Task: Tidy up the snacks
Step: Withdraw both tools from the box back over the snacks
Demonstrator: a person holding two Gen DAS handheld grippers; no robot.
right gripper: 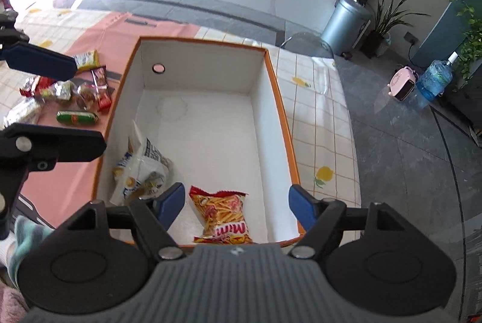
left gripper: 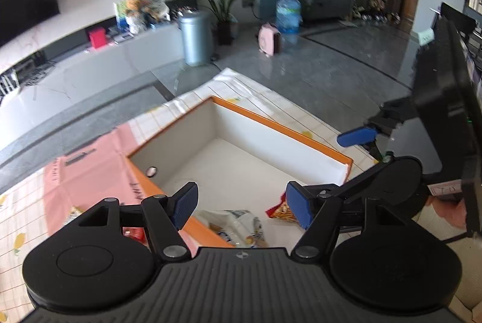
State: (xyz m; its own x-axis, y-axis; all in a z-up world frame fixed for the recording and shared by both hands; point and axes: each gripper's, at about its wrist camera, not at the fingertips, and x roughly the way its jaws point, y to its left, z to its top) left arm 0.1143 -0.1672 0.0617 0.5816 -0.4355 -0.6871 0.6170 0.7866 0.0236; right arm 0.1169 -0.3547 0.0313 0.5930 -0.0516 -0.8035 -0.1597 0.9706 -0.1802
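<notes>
An orange-rimmed white box (right gripper: 280,100) sits on the table; it also shows in the left wrist view (left gripper: 283,130). Inside lie a white snack bag (right gripper: 144,169) and a red-yellow fries packet (right gripper: 223,214), which also show in the left wrist view as the white bag (left gripper: 238,226) and the packet (left gripper: 280,210). My right gripper (right gripper: 236,207) is open and empty above the box's near end, over the fries packet. My left gripper (left gripper: 241,207) is open and empty over the box's near corner. A pile of loose snacks (right gripper: 66,94) lies left of the box.
A pink mat (right gripper: 75,172) and a checked tablecloth (right gripper: 325,124) cover the table. The left gripper's blue finger (right gripper: 39,64) reaches over the snack pile. Beyond the table edge are a grey floor, a bin (right gripper: 346,24) and a water jug (right gripper: 433,79).
</notes>
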